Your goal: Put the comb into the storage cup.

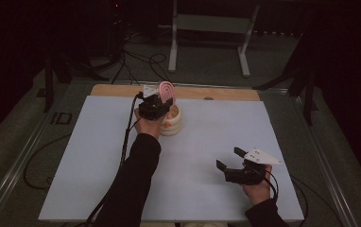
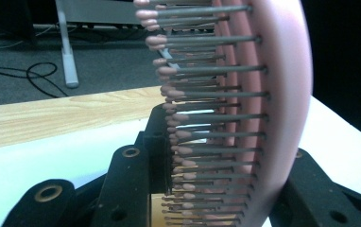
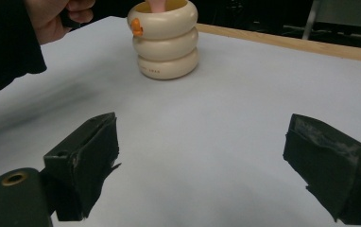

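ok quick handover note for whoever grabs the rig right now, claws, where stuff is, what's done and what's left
Left claw: shut on the pink hairbrush, bristles between its jaws, held upright over the cream ringed holder at the far middle of the white table.
Right claw: open, holding nothing, near the table's right front, facing the holder.
Done: brush gripped and brought to the holder; something pink, likely its handle, shows inside the holder's mouth in the right gripper view.
Left: probably seat the brush fully, release it, and pull the left claw clear. Whether the handle touches bottom can't be told.
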### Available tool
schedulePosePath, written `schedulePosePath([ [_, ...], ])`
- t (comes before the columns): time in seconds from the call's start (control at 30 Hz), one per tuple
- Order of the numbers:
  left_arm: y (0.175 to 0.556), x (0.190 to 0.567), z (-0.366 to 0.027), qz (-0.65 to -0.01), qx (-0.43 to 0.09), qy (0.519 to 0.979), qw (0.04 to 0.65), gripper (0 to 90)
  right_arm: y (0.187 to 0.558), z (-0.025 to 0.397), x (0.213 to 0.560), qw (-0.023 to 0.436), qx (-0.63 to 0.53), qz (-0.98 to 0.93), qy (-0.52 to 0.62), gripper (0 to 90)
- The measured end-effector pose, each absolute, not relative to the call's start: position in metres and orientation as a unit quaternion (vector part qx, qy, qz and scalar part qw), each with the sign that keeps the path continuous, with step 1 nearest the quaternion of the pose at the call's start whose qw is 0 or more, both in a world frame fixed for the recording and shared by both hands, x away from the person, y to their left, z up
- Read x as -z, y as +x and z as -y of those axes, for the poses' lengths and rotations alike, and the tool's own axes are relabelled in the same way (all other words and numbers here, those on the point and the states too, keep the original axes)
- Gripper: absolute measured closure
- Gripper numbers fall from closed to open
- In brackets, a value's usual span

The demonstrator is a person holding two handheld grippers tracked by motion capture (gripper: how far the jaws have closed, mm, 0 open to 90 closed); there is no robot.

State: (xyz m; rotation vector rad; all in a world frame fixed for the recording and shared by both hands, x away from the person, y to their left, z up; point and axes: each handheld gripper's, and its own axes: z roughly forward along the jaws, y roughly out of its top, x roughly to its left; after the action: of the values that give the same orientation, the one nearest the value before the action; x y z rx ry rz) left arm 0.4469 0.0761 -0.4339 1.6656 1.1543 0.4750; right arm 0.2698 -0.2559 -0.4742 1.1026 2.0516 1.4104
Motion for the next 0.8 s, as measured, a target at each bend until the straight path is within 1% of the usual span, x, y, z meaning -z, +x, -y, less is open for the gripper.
schedulePosePath([
  [0.53, 0.4461, 0.4343, -0.0744, -0.478, -0.2, 0.686, 0.511, 64.7, 0.27, 0.2558, 0.4744, 0.207, -0.507, -0.737, 0.397, 10.8],
  [0.8, 0.4466, 0.4367, -0.0781, -0.481, -0.193, 0.682, 0.516, 64.5, 0.2704, 0.2552, 0.4746, 0.206, -0.506, -0.737, 0.398, 10.8],
])
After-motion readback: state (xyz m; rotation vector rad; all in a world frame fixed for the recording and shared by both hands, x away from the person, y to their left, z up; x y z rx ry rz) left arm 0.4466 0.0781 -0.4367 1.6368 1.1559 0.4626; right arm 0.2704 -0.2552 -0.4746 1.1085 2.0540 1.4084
